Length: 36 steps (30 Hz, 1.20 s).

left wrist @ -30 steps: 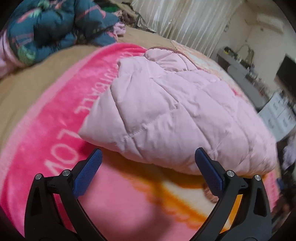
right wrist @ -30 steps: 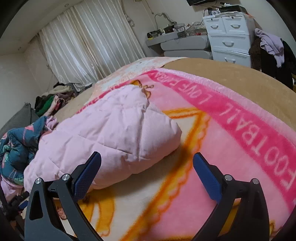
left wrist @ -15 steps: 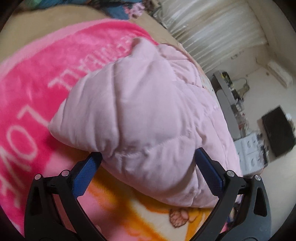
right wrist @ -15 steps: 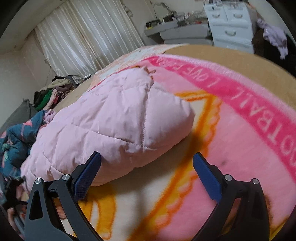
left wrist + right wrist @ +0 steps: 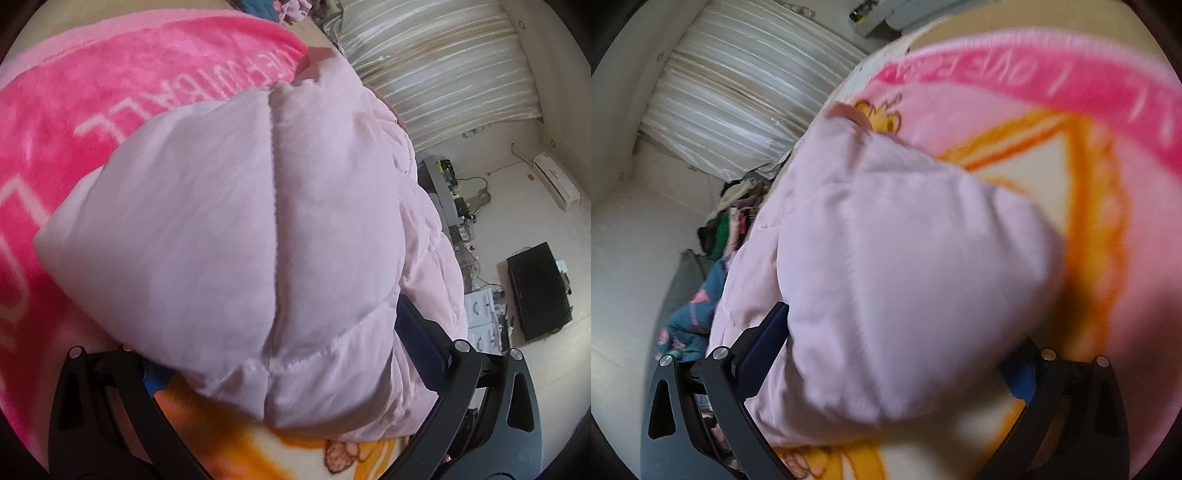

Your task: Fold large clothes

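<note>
Item one, my left gripper (image 5: 280,354): jaws stood wide apart, a folded corner of the pale pink quilted jacket (image 5: 236,229) bulging between them. The right blue pad (image 5: 421,339) lay against the fabric at lower right of the frame; the left pad was almost wholly hidden beneath the padded fold, so I could not tell whether it touched.

Item two, my right gripper (image 5: 897,354): jaws likewise spread wide, the opposite corner of the same jacket (image 5: 908,280) filling the gap. The left pad (image 5: 764,347) sat against the fabric at lower left; the right pad showed only as a blue sliver at lower right. This view was blurred.

Item three, the jacket's place: it lay folded in the middle of both frames on a pink fleece blanket (image 5: 110,74) printed with white lettering and an orange border (image 5: 1104,206).

Item four, surroundings: striped curtains (image 5: 436,62) at upper right of the left view; a dark screen (image 5: 539,291) at right; a heap of clothes (image 5: 731,218) and a teal patterned garment (image 5: 690,325) at left of the right view.

Containers: a white drawer unit (image 5: 484,317), contents not visible.
</note>
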Each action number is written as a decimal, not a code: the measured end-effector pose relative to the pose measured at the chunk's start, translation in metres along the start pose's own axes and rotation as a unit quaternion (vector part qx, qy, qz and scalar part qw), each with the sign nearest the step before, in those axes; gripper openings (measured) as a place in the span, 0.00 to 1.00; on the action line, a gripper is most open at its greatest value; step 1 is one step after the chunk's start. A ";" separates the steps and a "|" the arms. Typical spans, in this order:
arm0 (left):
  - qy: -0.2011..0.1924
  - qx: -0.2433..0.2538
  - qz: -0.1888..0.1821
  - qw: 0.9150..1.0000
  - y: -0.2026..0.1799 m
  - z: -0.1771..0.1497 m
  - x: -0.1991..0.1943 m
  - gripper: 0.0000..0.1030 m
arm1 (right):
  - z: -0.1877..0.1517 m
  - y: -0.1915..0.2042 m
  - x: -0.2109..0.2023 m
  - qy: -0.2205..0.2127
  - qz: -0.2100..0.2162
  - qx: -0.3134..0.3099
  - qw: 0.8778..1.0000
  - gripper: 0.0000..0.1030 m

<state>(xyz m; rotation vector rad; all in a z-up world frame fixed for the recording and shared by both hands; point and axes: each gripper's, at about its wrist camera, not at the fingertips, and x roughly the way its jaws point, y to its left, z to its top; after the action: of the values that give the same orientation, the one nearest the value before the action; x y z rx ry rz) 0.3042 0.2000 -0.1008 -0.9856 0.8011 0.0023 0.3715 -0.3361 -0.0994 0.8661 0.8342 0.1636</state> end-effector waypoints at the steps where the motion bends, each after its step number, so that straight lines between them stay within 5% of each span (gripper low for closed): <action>1: -0.004 0.008 0.007 1.000 -0.007 0.001 0.003 0.92 | 0.001 0.001 0.002 0.000 0.001 -0.004 1.000 0.96; 3: -0.018 0.028 0.027 0.999 -0.018 0.004 0.004 0.84 | 0.002 0.007 0.004 0.000 -0.001 -0.023 1.000 0.94; 7: -0.065 0.128 0.068 0.987 -0.058 -0.004 -0.004 0.51 | -0.001 0.025 0.001 -0.009 0.008 -0.083 0.997 0.51; 12: -0.081 0.205 0.093 0.971 -0.086 -0.009 -0.010 0.33 | -0.011 0.062 -0.013 -0.042 -0.016 -0.195 0.980 0.31; 16: -0.104 0.263 0.108 0.953 -0.107 -0.022 -0.021 0.26 | -0.026 0.102 -0.022 -0.082 -0.049 -0.309 0.946 0.27; 20: -0.119 0.299 0.110 0.940 -0.115 -0.027 -0.038 0.25 | -0.054 0.141 -0.038 -0.123 -0.084 -0.421 0.895 0.25; 23: -0.127 0.321 0.108 0.932 -0.124 -0.036 -0.053 0.24 | -0.068 0.155 -0.049 -0.150 -0.087 -0.460 0.871 0.23; 26: -0.129 0.338 0.106 0.926 -0.131 -0.045 -0.068 0.24 | -0.092 0.168 -0.069 -0.185 -0.092 -0.511 0.834 0.22; 30: -0.128 0.348 0.102 0.923 -0.129 -0.057 -0.090 0.24 | -0.111 0.165 -0.095 -0.191 -0.084 -0.530 0.822 0.22; 36: -0.120 0.354 0.102 0.922 -0.111 -0.088 -0.126 0.24 | -0.133 0.150 -0.127 -0.182 -0.078 -0.530 0.825 0.22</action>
<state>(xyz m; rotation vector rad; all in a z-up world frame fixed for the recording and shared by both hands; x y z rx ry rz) 0.1989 0.1142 0.0317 -0.2051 0.6022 0.0113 0.2200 -0.2131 0.0356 -0.2350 0.3329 0.2681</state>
